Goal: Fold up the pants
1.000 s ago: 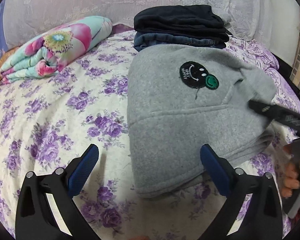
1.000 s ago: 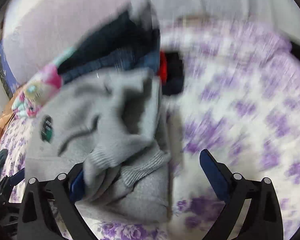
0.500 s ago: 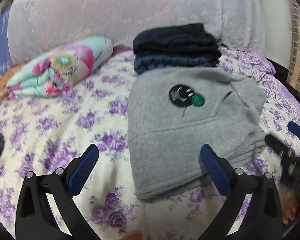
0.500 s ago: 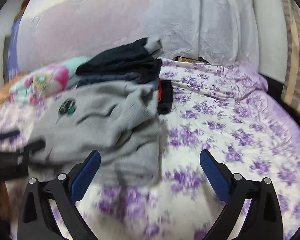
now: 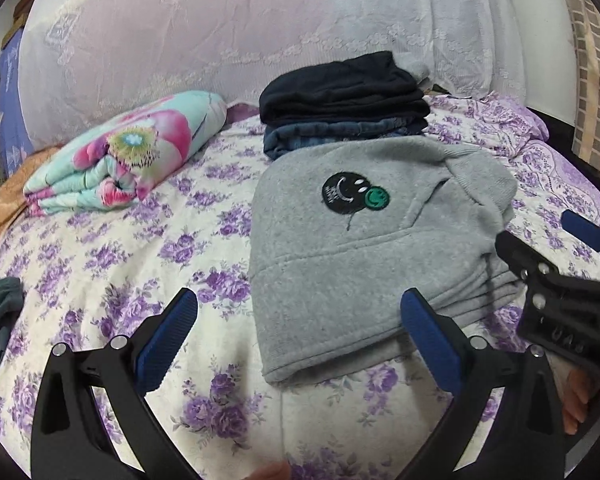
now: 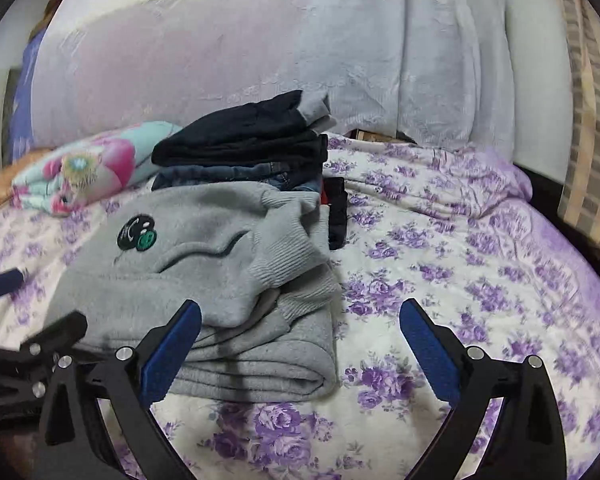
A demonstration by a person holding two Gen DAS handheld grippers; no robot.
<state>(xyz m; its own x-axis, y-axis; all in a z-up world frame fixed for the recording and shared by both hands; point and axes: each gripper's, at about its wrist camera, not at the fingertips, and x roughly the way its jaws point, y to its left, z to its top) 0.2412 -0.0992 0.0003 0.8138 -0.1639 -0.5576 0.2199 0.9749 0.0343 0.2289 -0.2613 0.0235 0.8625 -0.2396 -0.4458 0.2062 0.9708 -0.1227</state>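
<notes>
Now: folding nearly complete.
Grey pants [image 5: 332, 264] are lying folded on the bed [image 5: 100, 248]; left gripper [image 5: 298, 320] and right gripper [image 6: 300, 330] are hovering spread, empty; stacking possibly remaining.

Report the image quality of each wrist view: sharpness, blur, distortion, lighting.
Left wrist view: sharp, with the black smiley patch on the folded grey fleece pants crisp; fisheye bends the purple-flowered bedsheet and darkens the corners. Right wrist view: softer, slightly smeared towards the left edge, where the rolled floral blanket blurs; same fisheye curvature; lighting is even, no glare.
</notes>
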